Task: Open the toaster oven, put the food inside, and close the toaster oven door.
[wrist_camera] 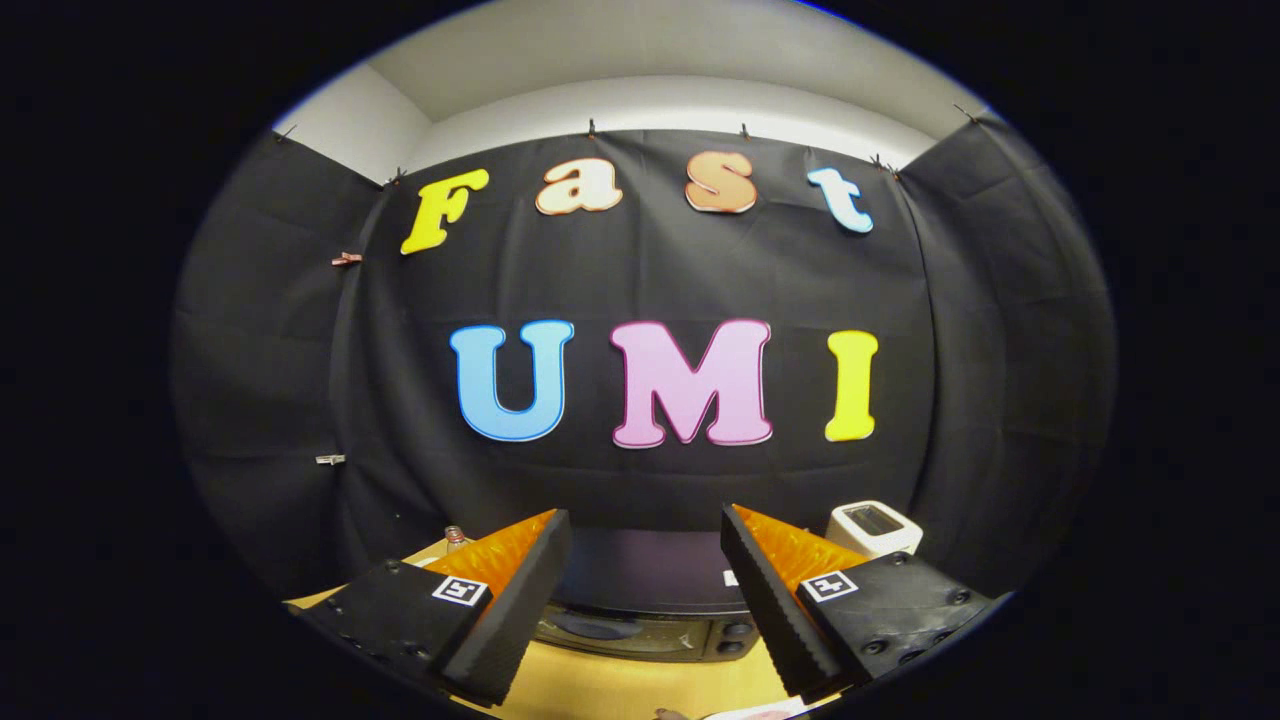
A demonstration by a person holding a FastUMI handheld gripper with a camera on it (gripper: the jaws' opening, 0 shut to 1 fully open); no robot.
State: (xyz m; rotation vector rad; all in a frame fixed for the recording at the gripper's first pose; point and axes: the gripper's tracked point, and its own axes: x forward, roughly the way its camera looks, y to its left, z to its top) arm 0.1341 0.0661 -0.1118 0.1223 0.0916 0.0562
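Dark metal toaster oven [645, 600] sat shut on desk [620, 690], beyond hand-held gripper [645, 600], fingers apart, empty. Door prob. stiff, hinged; grip at handle, approx. top edge.

The gripper [645, 590] has two wedge-shaped fingers with ribbed inner faces, standing apart. Each finger mount carries a square black-and-white marker and several dark screws.

Black toaster oven [645, 600] sitting dark-glassed, white toaster [872, 527] showing pale, table [620, 685] glowing yellow-tan, square black-and-white markers [460, 589] patterning gripper [645, 600].
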